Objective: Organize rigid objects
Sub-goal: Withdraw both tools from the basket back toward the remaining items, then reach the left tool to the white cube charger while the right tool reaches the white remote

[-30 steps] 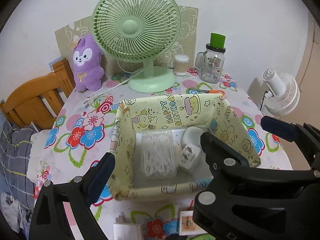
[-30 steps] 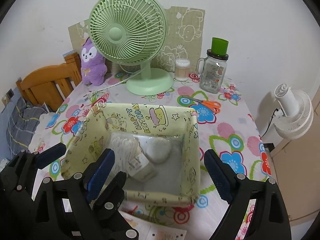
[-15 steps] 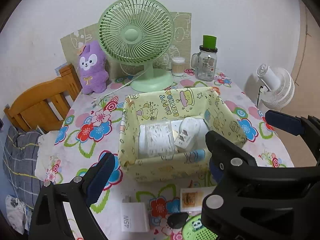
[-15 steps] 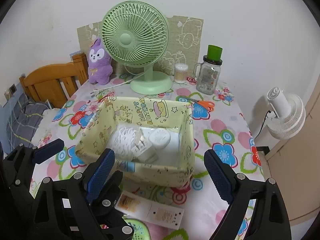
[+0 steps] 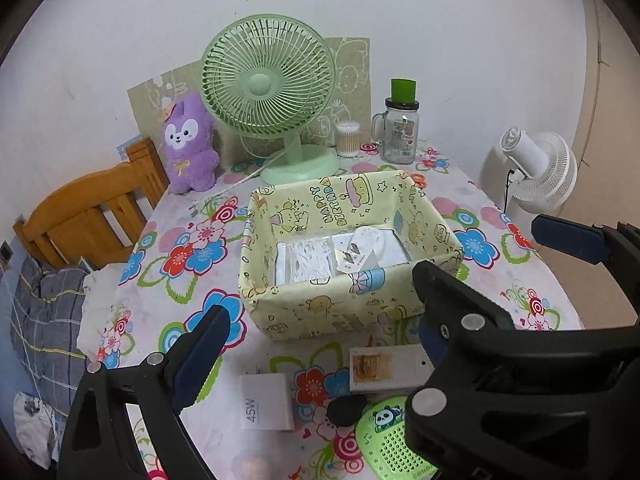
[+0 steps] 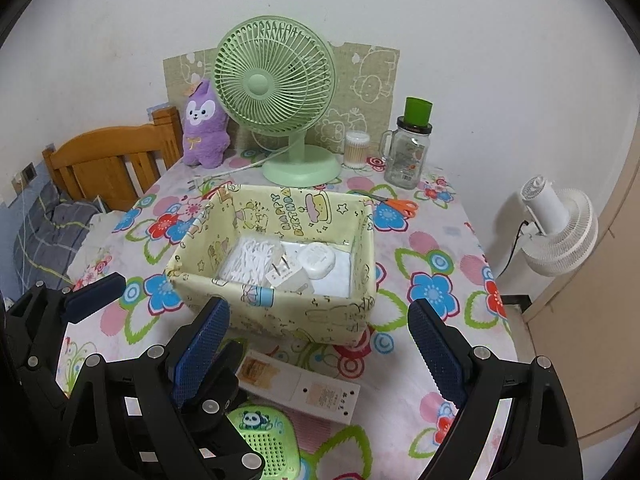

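Observation:
A yellow cartoon-print fabric basket (image 5: 352,308) (image 6: 280,312) stands mid-table. It holds a clear bag of white sticks (image 6: 250,260), a white plug adapter (image 6: 286,280) and a round white case (image 6: 318,260). On the cloth in front of it lie a white 45W charger (image 5: 266,402), a long white power strip (image 6: 300,388) (image 5: 384,368), a small black piece (image 5: 346,410) and a green panda device (image 6: 268,436) (image 5: 384,440). My left gripper (image 5: 316,348) and right gripper (image 6: 318,346) hover side by side short of the basket. Both are open and hold nothing.
At the back stand a green desk fan (image 6: 276,92), a purple plush (image 6: 204,128), a cotton-swab tub (image 6: 356,150) and a glass jar with a green lid (image 6: 408,156). Orange scissors (image 6: 396,204) lie behind the basket. A wooden chair (image 6: 108,160) is at left, a white fan (image 6: 560,228) beyond the right edge.
Both grippers have drawn back from the basket toward the near table edge. The charger, power strip and green device have come into view below the basket. Both grippers are still open.

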Action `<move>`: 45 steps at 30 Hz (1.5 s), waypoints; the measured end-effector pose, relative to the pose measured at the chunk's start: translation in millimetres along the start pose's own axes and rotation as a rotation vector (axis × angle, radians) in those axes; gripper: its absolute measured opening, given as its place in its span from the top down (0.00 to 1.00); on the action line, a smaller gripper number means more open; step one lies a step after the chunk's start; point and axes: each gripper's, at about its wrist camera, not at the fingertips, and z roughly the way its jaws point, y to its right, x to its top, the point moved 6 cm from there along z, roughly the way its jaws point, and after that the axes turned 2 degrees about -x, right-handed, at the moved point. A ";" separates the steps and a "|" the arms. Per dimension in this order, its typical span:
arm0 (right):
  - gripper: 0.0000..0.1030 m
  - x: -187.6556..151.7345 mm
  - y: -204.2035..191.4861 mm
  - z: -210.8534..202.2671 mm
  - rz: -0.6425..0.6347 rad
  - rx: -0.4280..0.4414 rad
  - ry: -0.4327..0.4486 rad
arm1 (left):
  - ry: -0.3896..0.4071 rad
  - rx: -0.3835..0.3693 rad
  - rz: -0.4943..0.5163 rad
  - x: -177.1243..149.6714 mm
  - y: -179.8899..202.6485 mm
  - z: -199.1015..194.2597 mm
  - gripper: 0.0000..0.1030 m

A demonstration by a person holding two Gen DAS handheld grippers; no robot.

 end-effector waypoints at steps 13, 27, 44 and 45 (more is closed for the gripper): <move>0.10 -24.0 -1.3 -16.4 0.001 -0.018 -0.037 | 0.004 -0.012 -0.015 -22.7 5.9 -15.8 0.06; 0.10 -47.3 -10.4 -27.0 -0.021 -0.008 -0.011 | -0.025 -0.055 -0.018 -49.1 8.2 -19.9 0.06; 0.10 -75.5 -18.9 -17.3 -0.009 0.006 0.018 | -0.010 -0.055 0.002 -78.6 -0.4 -10.1 0.06; 0.10 -77.5 -18.6 -16.2 -0.005 0.006 0.019 | -0.013 -0.062 -0.001 -80.3 -1.1 -8.5 0.06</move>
